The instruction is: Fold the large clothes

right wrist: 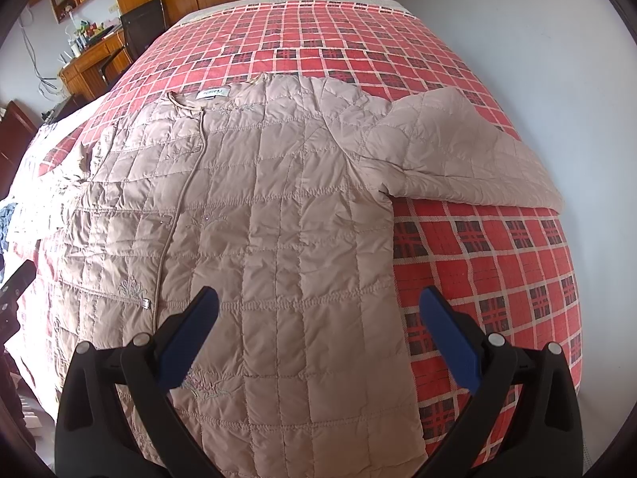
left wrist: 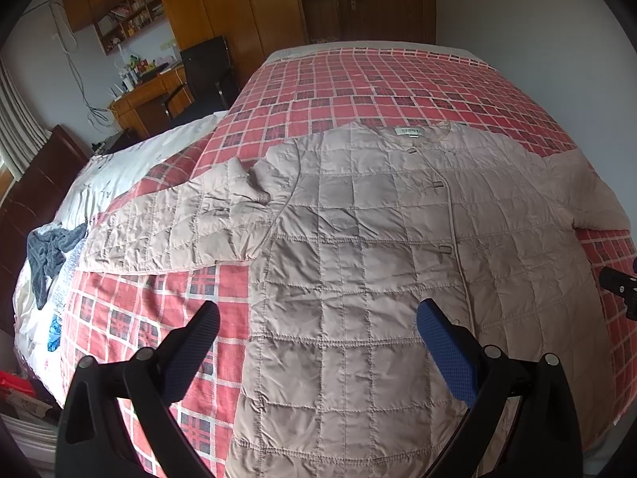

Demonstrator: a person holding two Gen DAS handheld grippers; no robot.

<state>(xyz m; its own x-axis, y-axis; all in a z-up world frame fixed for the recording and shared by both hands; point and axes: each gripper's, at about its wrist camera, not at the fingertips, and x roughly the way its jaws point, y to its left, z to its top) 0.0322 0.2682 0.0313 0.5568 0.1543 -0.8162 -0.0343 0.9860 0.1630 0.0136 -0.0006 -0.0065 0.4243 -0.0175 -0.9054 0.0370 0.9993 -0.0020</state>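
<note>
Both claws, left gripper (left wrist: 318, 332) and right gripper (right wrist: 318, 318), gape wide and empty over the coat (left wrist: 358, 239) at frame centre (unfolded); best pinch each hem corner squarely.

The left tool (left wrist: 318, 326) hovers with fingers spread above the quilted jacket (left wrist: 382, 247) lying flat on the plaid bedspread (left wrist: 358, 79).

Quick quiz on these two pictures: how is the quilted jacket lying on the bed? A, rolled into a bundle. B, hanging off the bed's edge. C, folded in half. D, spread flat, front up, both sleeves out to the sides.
D: the quilted jacket lies spread open on the plaid bedspread, front closure up, a sleeve out to each side.
</note>
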